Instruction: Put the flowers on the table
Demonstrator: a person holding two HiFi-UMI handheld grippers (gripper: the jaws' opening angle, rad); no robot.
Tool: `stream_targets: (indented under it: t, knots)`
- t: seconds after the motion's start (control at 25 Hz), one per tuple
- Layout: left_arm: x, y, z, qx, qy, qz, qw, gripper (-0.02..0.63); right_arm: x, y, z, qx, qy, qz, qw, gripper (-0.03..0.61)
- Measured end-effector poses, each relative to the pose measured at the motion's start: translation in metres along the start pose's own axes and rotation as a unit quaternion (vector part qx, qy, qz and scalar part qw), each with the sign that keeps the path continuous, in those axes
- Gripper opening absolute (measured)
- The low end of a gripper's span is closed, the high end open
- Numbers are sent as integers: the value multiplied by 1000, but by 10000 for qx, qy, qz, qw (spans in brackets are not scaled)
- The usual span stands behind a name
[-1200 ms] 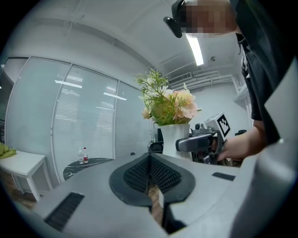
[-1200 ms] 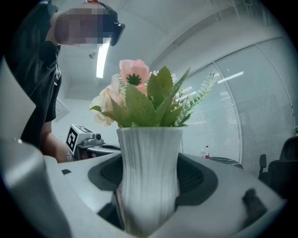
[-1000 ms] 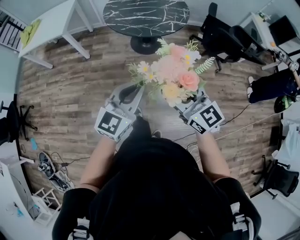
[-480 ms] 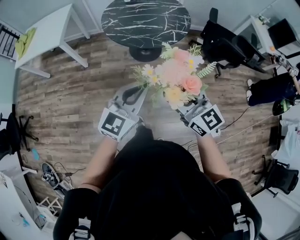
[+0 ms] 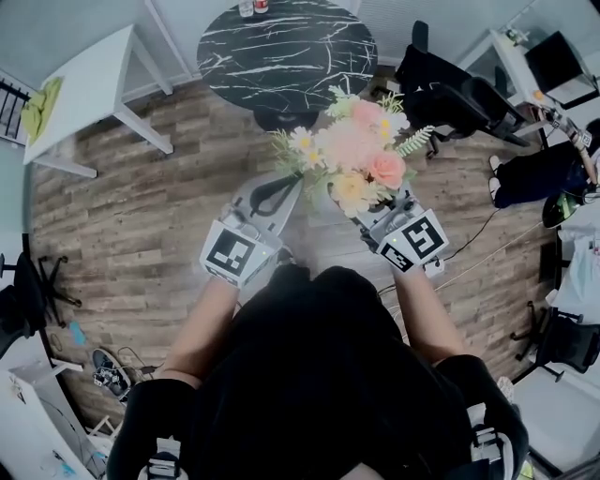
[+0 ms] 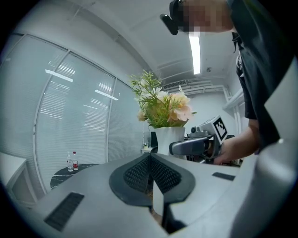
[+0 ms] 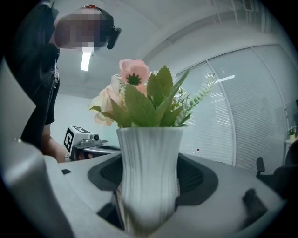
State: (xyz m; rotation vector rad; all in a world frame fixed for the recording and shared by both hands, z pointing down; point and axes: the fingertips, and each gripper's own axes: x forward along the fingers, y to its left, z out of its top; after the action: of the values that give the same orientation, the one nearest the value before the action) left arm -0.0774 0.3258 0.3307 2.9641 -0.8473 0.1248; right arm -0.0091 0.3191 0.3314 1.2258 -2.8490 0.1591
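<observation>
**Round table drawn nearer under the carried flowers**

Since the earlier frames, the dark marble table has slid closer in the head view, and two bottles now show at its far edge. The flowers overlap its near rim but remain in the air. They stand upright in a ribbed white vase, with the right gripper clamped around the vase's narrow waist, one pad on each side. The left gripper rides beside it, pads pressed together on nothing.

Likely hazards: the bouquet is top-heavy and held at a single band, so a quick swing could tilt it or let it slip through the pads. Releasing too near the rim could leave the base overhanging. The bottles lie well apart.
</observation>
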Motion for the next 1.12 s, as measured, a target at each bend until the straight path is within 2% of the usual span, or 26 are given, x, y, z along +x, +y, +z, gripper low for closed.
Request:
stream_targets:
  t: [0.52, 0.88, 1.12]
  knots:
    - [7, 23, -7, 0, -47, 19, 10000, 14, 16, -26, -7, 8, -6, -99, 10000, 339]
    - [52, 57, -5, 30, -47, 278, 9996, 14, 38, -95, -8, 39, 4, -61, 10000, 339]
    - [100, 89, -4, -95, 30, 448, 9989, 14, 61, -147, -4, -49, -32, 111, 9999, 339]
